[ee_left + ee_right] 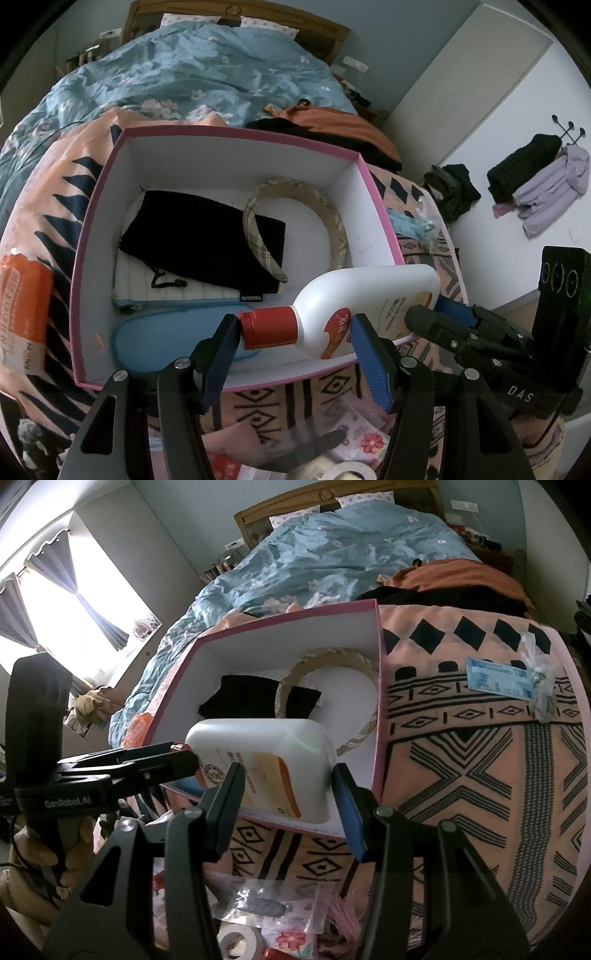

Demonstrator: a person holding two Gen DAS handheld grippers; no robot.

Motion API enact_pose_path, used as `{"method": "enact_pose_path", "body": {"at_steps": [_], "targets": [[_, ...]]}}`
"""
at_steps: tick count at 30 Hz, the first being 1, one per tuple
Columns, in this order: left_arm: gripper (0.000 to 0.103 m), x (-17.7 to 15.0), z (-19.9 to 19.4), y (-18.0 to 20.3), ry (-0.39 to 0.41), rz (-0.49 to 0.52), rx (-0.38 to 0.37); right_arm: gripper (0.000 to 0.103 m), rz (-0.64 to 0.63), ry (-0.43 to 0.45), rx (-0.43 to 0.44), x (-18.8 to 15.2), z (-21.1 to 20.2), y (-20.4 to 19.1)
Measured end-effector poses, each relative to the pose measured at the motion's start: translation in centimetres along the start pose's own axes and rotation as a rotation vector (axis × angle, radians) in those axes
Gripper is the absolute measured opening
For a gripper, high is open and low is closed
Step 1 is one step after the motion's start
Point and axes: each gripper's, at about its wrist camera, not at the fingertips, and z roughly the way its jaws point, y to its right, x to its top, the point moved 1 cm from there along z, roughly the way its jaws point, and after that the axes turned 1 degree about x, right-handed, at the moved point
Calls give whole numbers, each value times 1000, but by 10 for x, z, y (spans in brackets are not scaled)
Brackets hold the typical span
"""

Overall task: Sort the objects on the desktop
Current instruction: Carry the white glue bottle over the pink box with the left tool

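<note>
2 grippers flank the white bottle over the pink box. Left gripper jaws wide around its neck; right gripper jaws wide, apparently not gripping. Slick, rigid plastic: grip the flat body.

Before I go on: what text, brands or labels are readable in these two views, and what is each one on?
"DAS": right claw body.
"GenRobot.AI": left claw body.
"TICOSUN", seen upside down and not certain: tag on the black pouch in the pink box.
White bottle: red and orange label print too blurred to read.
Orange packet: print unreadable.
Blue packet: print too small.
</note>
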Motion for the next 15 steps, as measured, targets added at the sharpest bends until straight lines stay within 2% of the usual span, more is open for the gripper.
{"method": "enact_pose_path", "body": {"at_steps": [15], "targets": [[62,1,9,-1,-13,-10,-2,52,3,-18,-14,-2,6,3]]}}
